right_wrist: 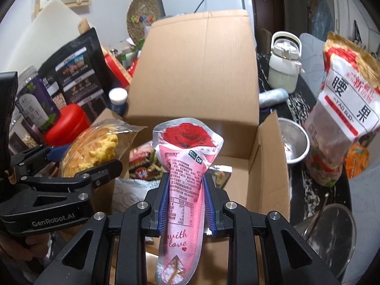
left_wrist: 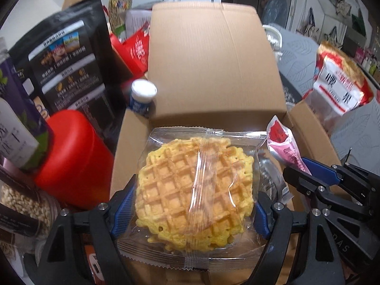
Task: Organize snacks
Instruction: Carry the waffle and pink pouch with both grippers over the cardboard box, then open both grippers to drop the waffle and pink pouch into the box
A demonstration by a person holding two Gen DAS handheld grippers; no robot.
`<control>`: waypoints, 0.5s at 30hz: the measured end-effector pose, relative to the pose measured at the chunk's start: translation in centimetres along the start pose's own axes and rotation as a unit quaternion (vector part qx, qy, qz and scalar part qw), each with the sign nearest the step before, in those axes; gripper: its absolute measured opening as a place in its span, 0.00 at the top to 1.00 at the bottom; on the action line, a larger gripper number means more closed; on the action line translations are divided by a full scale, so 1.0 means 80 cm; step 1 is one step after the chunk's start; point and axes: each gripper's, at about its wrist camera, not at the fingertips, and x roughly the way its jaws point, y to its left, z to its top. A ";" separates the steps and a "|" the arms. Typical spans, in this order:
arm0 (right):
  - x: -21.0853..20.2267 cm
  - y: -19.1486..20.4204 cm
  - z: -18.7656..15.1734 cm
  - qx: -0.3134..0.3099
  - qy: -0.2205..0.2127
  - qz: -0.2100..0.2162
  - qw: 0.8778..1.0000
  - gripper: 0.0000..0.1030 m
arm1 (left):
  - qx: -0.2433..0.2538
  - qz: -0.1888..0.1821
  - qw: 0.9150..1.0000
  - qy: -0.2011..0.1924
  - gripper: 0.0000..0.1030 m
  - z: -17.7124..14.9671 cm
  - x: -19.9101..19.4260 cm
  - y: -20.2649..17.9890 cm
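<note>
Looking along the left wrist view, a wrapped waffle (left_wrist: 192, 187) is seen clamped flat between the blue pads of the left gripper (left_wrist: 190, 209), whose jaws stand wide because the packet is wide. The packet is held over the near edge of the open cardboard box (left_wrist: 213, 54), its sealed seam running away from the camera towards the raised far flap. At the right edge of the box the right gripper (left_wrist: 306, 168) is seen side-on, with a pink pouch (left_wrist: 282, 142) sticking out of it. A red container (left_wrist: 73, 159) and a small white-capped bottle (left_wrist: 142, 97) stand just outside the left wall of the box.

From the right wrist view, the pink pouch (right_wrist: 187, 182) is gripped at its narrow waist by the right gripper (right_wrist: 187, 199), the jaws drawn close together and just beginning to ease apart. Its long axis lies along the fingers, the rose-printed top pointing forward and down into the box, the "with love" end towards the camera. Other packets (right_wrist: 144, 166) already lie on the box floor. A bag of cashews (right_wrist: 339, 109) stands outside the right wall.

To be done well, each snack should probably be lowered past the box walls before release, the waffle kept flat and the pouch laid in the bare right half, so that neither gripper is crossed by the other.
</note>
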 end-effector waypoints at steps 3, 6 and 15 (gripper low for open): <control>0.005 0.003 -0.005 -0.002 0.007 -0.007 1.000 0.73 | 0.002 0.013 1.000 0.015 0.21 -0.004 0.009 -0.003; 0.011 0.003 -0.009 -0.005 0.015 -0.013 1.000 0.69 | 0.003 0.003 1.000 0.030 0.21 -0.006 0.018 -0.003; 0.019 -0.005 -0.012 0.003 0.033 -0.035 0.999 0.61 | 0.005 0.012 0.999 0.048 0.21 -0.003 0.027 -0.013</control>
